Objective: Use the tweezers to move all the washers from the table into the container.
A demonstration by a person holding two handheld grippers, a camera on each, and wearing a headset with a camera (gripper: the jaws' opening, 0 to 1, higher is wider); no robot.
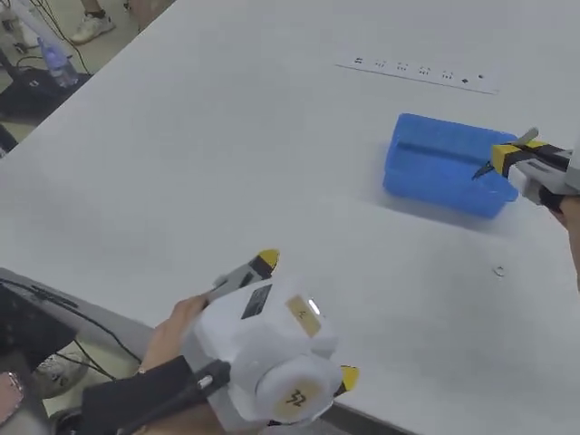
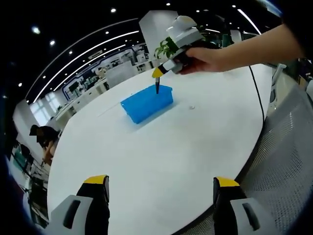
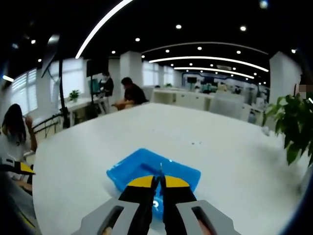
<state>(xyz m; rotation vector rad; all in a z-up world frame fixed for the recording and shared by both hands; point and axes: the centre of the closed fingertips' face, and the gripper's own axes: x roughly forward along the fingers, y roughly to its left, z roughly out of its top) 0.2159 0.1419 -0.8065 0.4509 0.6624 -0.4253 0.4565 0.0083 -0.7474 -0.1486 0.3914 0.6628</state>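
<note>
The blue container (image 1: 442,165) stands on the white table at the right. My right gripper (image 1: 504,156) hovers at its right rim, shut on thin dark tweezers (image 1: 482,170) whose tip points down over the container. In the right gripper view the gripper (image 3: 159,183) clamps the tweezers (image 3: 160,169) above the container (image 3: 146,171). Whether the tip holds a washer cannot be made out. One small washer (image 1: 499,270) lies on the table nearer me than the container. My left gripper (image 1: 308,319) is open and holds nothing, low at the near table edge. In its own view it (image 2: 160,196) faces the container (image 2: 146,103), the washer (image 2: 191,107) and the right gripper (image 2: 157,73).
A white strip with small dark marks (image 1: 417,72) lies beyond the container. The round table edge (image 2: 244,166) runs close to my left gripper. People sit at desks in the background (image 3: 128,93). A potted plant (image 3: 293,122) stands at the far right.
</note>
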